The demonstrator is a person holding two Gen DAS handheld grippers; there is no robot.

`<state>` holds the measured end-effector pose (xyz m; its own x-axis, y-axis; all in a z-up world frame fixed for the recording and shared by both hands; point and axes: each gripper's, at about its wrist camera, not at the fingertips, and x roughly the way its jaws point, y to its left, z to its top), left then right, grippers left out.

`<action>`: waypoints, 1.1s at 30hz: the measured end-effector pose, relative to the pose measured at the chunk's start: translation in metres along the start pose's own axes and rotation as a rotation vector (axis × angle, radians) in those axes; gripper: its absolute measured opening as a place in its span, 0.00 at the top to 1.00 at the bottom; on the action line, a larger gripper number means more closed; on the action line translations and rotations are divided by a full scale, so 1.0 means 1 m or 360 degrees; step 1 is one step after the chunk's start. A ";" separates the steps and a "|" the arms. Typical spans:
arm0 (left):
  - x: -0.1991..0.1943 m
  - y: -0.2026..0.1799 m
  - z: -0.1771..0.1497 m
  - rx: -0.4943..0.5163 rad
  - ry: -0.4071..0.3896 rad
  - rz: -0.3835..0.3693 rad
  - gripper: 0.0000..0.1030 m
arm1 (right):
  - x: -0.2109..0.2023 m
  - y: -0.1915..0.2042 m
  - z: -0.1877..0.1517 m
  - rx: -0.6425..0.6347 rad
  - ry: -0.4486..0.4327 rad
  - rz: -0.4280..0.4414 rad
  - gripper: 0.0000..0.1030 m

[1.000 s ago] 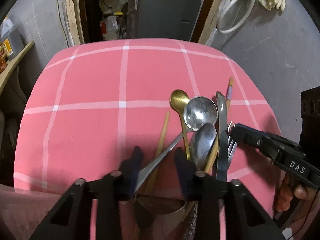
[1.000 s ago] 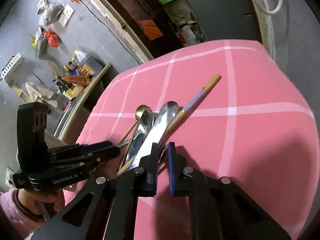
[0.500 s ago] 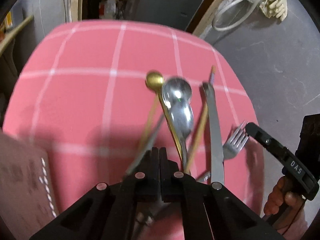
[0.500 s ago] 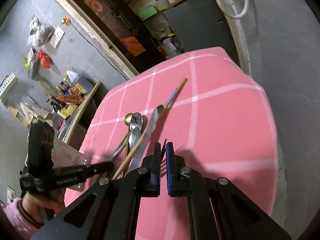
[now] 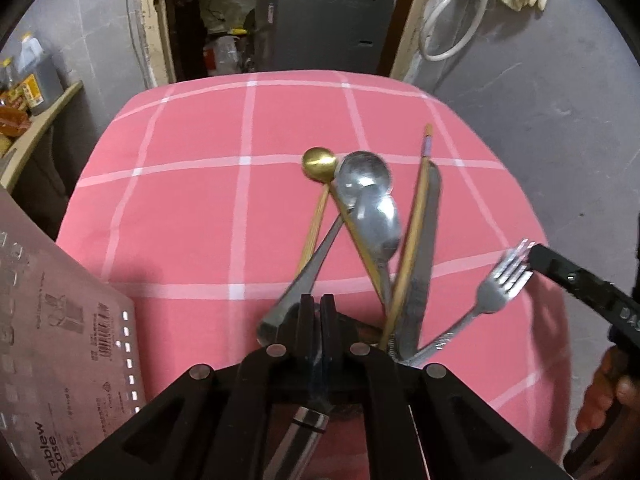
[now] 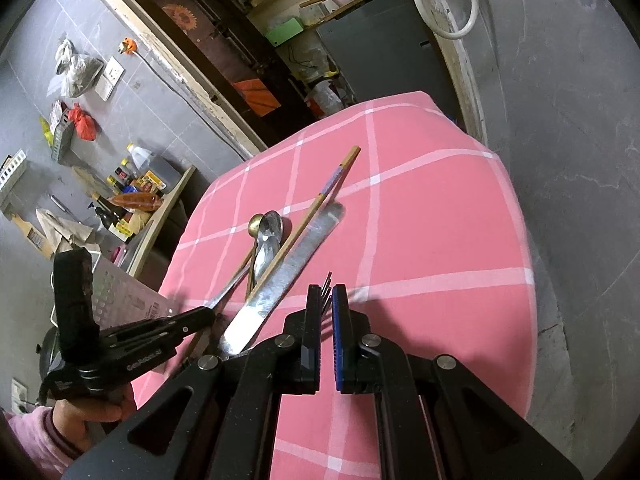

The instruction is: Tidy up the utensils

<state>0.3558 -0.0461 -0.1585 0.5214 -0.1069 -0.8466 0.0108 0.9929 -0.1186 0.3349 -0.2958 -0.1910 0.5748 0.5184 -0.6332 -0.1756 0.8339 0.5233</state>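
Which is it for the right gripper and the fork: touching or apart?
Touching. The left wrist view shows the right gripper clamped on the fork at its tines; the right wrist view shows tines between its closed pads.

The right gripper (image 6: pixel 327 312) pinches a fork (image 6: pixel 327 285) whose tines stick out past its fingertips. Just left of it a knife (image 6: pixel 286 276), chopstick (image 6: pixel 316 208) and spoons (image 6: pixel 267 236) lie bunched on the pink-checked desk (image 6: pixel 440 220). Farther left, the left gripper (image 6: pixel 202 314) reaches toward them.

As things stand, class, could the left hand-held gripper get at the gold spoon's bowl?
Probably not yet. The left hand-held gripper is shut, apparently on a silver handle, so it is occupied. The gold spoon bowl itself lies uncovered on the pink cloth, beside the silver spoons.
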 end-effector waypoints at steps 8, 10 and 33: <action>-0.006 -0.002 -0.005 -0.0003 -0.0139 0.0181 0.46 | 0.004 -0.004 -0.002 0.0022 -0.0008 0.0009 0.95; -0.005 0.003 -0.006 -0.0070 -0.0162 0.0181 0.46 | 0.004 -0.003 -0.003 0.0023 -0.0009 0.0009 0.95; 0.011 0.040 -0.013 -0.0565 -0.0230 0.0020 0.72 | 0.006 -0.002 -0.005 0.0032 0.0002 0.0025 0.95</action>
<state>0.3505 -0.0079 -0.1796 0.6350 -0.0608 -0.7701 -0.2795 0.9113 -0.3024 0.3350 -0.2936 -0.1987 0.5713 0.5315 -0.6254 -0.1686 0.8218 0.5443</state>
